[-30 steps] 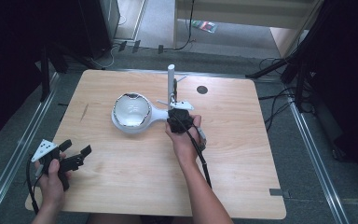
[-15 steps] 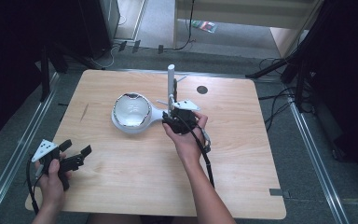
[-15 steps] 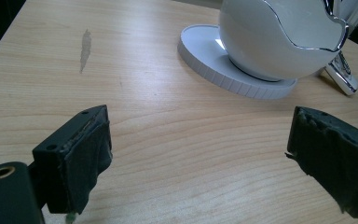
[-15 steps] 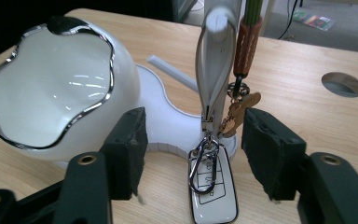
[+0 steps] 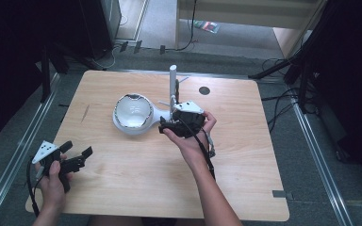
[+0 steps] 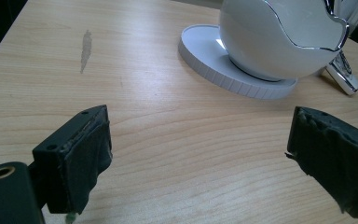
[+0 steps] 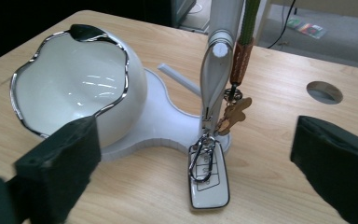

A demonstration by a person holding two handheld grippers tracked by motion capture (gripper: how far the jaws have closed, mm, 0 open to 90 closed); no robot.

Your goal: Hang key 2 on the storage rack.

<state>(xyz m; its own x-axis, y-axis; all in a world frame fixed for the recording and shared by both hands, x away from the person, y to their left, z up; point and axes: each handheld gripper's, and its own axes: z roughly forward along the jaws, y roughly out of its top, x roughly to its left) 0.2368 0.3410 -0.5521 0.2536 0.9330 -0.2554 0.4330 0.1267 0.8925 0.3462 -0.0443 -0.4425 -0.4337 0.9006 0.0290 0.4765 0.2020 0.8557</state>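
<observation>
A white bowl [image 5: 133, 111] with a chrome rim sits on a white stand base [image 5: 158, 113] that has an upright post [image 5: 173, 84]. In the right gripper view the bowl [image 7: 79, 88] is at left, and a key fob [image 7: 208, 179] on a carabiner hangs from the post [image 7: 219, 56] beside a lanyard with a brown charm [image 7: 235, 112]; the fob's lower end rests on the table. My right gripper [image 5: 169, 123] is open just in front of the post, the fob between and beyond its jaws [image 7: 199, 140]. My left gripper [image 5: 78, 150] is open near the table's front left corner, facing the bowl [image 6: 279, 37].
The wooden table [image 5: 136, 183] has a round hole [image 5: 204, 90] near its back edge, right of the post. A faint grey mark [image 6: 86, 46] lies on the wood left of the stand base [image 6: 205, 51]. Cables run over the floor behind and to the right.
The right hand has turned its gripper a little beside the post, so its grey plate now shows on top. The left gripper has stayed where it was.
</observation>
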